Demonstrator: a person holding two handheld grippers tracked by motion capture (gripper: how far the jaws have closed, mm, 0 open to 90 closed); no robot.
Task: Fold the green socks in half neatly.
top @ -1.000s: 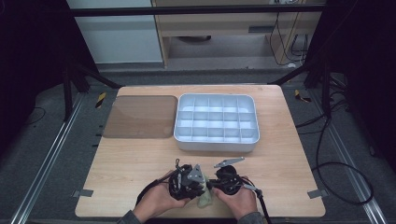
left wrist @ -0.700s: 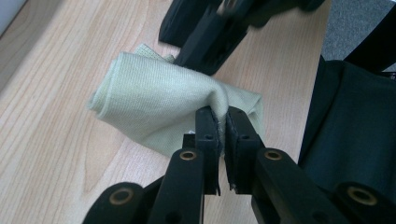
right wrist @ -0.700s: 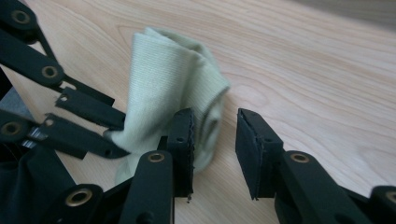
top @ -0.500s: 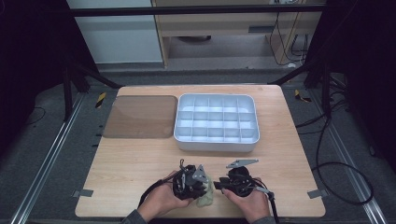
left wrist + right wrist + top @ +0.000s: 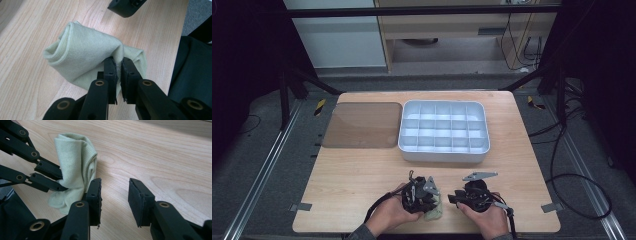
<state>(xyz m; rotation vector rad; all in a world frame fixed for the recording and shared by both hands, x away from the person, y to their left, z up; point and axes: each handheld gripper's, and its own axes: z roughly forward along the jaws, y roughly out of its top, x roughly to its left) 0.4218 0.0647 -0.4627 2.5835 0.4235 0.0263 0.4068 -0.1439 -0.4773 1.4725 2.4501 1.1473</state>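
A pale green cloth, bunched and folded, is seen on the wooden table near its front edge, at about six o'clock in the high view. One fold is pinched tight between the jaws of the left gripper, which are nearly closed on it. The right gripper is placed just beside the cloth, at its three o'clock in the high view; its jaws have just been opening and stand parted over bare wood, with nothing between them. A white compartment tray is set at twelve o'clock, a brown mat at ten o'clock. Grey floor and metal rails surround the table.
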